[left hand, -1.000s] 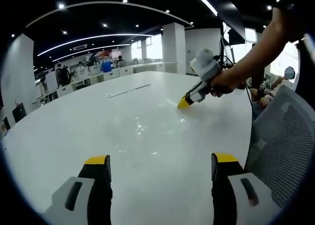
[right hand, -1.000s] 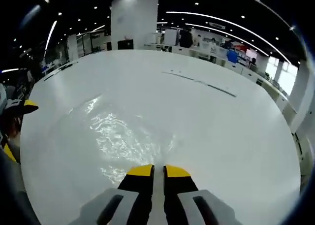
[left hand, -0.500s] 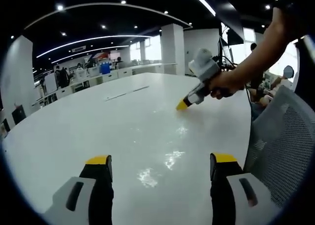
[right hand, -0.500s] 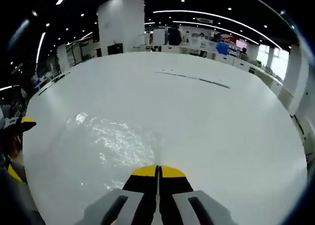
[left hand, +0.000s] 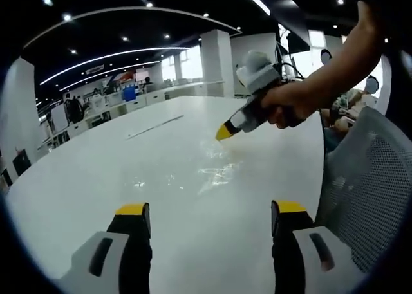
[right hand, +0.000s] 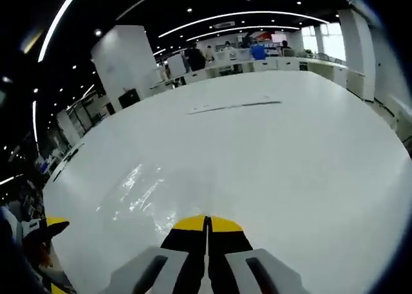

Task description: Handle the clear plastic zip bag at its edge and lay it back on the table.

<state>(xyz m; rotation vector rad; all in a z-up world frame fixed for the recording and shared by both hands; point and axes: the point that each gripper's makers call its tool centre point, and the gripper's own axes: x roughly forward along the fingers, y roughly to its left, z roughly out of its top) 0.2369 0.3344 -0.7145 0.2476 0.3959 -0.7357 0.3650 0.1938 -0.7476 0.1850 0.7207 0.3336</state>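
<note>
On the glossy white table (left hand: 96,172), your right gripper (left hand: 224,132) pinches the clear zip bag's (right hand: 154,197) edge; your left gripper (left hand: 205,210) gapes empty, open-plan office beyond.

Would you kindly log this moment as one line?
right gripper: shut on zip bag edge, lifted | left gripper: open, idle | table: bag trailing on it

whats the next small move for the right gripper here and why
Probably lower the right gripper toward the table, then open it. Its jaws are shut on the edge of the clear bag, and in the left gripper view it is raised, with the bag hanging from it onto the tabletop. The left gripper is open and idle.
</note>
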